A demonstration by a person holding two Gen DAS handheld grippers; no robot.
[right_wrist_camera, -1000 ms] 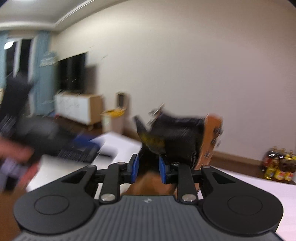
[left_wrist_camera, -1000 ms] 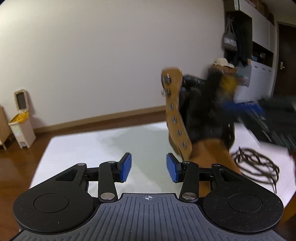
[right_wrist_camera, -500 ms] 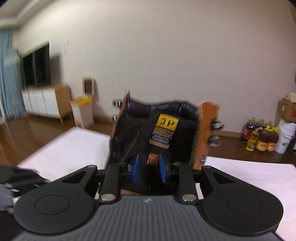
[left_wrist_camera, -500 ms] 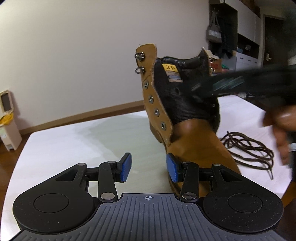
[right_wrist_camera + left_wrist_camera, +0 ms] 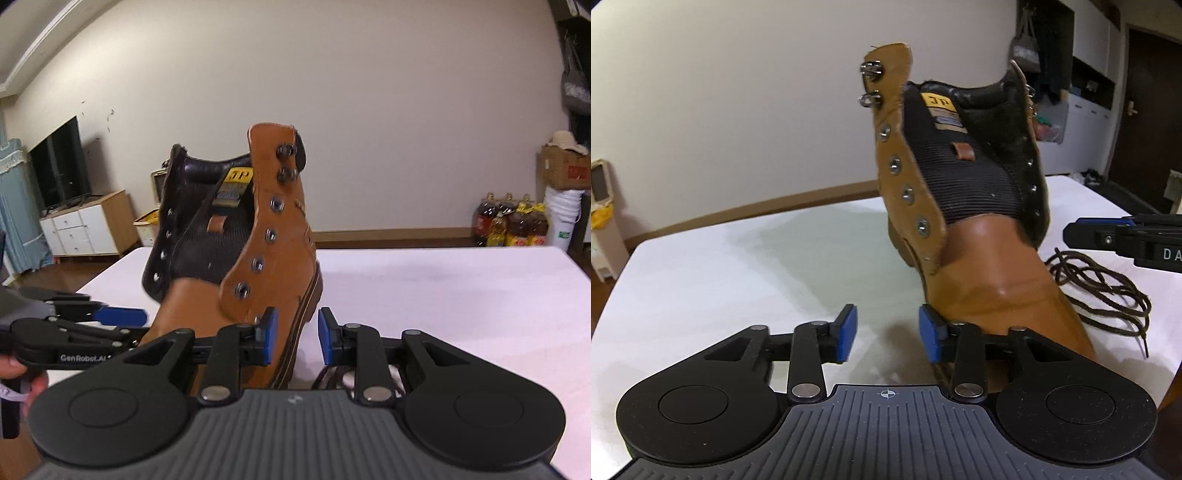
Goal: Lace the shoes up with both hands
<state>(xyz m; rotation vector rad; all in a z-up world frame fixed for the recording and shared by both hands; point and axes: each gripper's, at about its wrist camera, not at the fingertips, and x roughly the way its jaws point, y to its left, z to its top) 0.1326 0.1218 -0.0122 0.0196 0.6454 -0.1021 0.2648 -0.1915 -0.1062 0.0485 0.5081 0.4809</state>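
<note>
White table (image 5: pixel 720 266), unlaced boot (image 5: pixel 979 258) upright; both your grippers, left gripper (image 5: pixel 888 332) and right gripper (image 5: pixel 293 336), spread, empty (lace (image 5: pixel 1108 284) loose). Bump the boot, it topples.

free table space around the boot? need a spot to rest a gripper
Bare white table on the boot's left flank, out to the wall-side edge. In the right wrist view, bare top beyond the boot's right side too. Crowded: the coiled lace by the right gripper.

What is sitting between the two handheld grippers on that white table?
The tan boot stands between the left gripper and the right gripper, clearest in the left wrist view. The loose brown lace lies beside it.
</note>
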